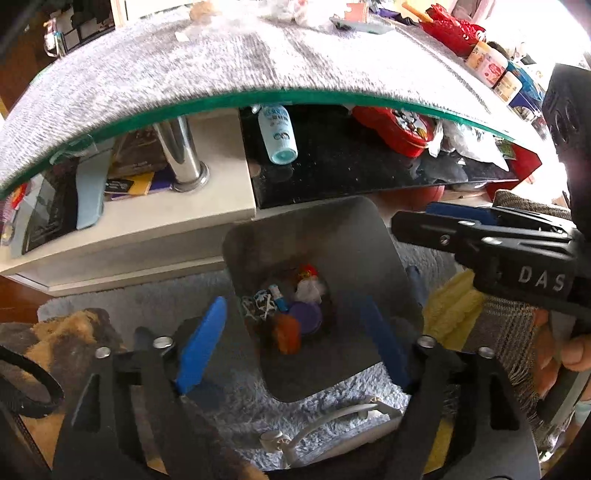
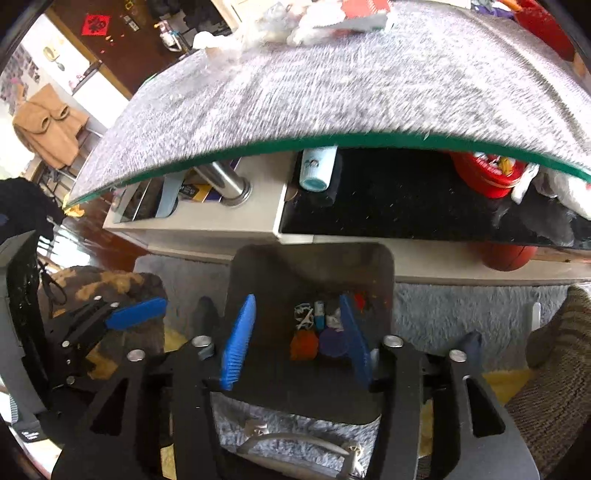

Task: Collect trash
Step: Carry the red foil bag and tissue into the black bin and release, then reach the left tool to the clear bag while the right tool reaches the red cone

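A dark grey trash bin [image 1: 343,236] stands on the pale shaggy rug below the table edge; it also shows in the right wrist view [image 2: 314,266]. Inside lie an orange scrap [image 1: 290,334], a purple lid [image 1: 306,317], a small blue tube and crumpled white and red bits [image 1: 310,284]. My left gripper [image 1: 295,343] is open and empty above the bin. My right gripper [image 2: 295,339] is open and empty above the bin too; it shows from the side in the left wrist view [image 1: 443,225].
A glass table with a grey fuzzy cover [image 1: 221,74] holds wrappers, tissues [image 2: 266,26] and red packets [image 1: 454,29] at its far side. The lower shelf [image 1: 332,166] holds a light blue bottle [image 1: 277,134] and a red tin [image 1: 395,129]. A white cable [image 1: 332,417] lies on the rug.
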A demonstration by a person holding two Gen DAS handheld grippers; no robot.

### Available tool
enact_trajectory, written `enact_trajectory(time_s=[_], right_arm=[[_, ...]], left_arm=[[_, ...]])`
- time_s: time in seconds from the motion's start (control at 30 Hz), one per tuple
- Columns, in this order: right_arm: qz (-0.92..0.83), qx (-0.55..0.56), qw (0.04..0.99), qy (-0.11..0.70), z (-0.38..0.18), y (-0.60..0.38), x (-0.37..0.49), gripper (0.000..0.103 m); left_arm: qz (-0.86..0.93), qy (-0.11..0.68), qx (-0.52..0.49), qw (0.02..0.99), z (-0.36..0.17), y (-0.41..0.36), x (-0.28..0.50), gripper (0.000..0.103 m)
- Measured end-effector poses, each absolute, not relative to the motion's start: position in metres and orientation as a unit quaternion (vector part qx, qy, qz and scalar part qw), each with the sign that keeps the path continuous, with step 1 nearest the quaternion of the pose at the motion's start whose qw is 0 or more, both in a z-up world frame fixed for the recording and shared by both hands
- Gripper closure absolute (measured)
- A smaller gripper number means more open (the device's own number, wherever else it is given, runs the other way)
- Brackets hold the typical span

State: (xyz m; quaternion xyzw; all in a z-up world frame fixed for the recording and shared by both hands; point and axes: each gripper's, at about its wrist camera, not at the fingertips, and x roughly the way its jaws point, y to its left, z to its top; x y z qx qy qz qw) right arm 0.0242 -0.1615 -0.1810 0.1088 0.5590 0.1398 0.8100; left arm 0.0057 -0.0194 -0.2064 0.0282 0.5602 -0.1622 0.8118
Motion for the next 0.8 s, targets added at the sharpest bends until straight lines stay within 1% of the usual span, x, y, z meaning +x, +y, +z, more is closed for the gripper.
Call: enact_trajectory(time_s=[0.03, 0.07, 0.13, 0.17, 0.43, 0.63, 0.8], right_arm=[[0.134, 0.108, 0.813, 0.556, -0.178, -0.164, 0.025, 0.034], [0.125, 0.105, 0.818, 0.552, -0.175, -0.168, 0.025, 0.024], [0.106, 0.095, 0.828, 0.543, -0.167, -0.174, 0.024, 0.012], [0.099, 0.093, 0.832, 0.539, -0.163, -0.177, 0.024, 0.010], [0.081, 0.098, 0.855, 0.503, -0.127, -0.203, 0.032, 0.007], [0.075, 0.099, 0.870, 0.477, -0.098, -0.213, 0.050, 0.007], [0.078, 0.097, 0.880, 0.458, -0.077, -0.217, 0.068, 0.007]], left_arm=[[-0.160, 0.557, 0.029, 0.814, -0.203, -0.018, 0.006, 0.022], [-0.159, 0.555, 0.029, 0.816, -0.200, -0.017, 0.006, 0.020], [-0.154, 0.547, 0.029, 0.822, -0.191, -0.014, 0.006, 0.011], [-0.152, 0.543, 0.028, 0.826, -0.186, -0.013, 0.006, 0.009], [-0.133, 0.507, 0.023, 0.851, -0.142, 0.007, 0.019, 0.008], [-0.123, 0.471, 0.027, 0.873, -0.100, 0.016, 0.034, 0.008], [-0.113, 0.454, 0.030, 0.883, -0.079, 0.019, 0.051, 0.008]])
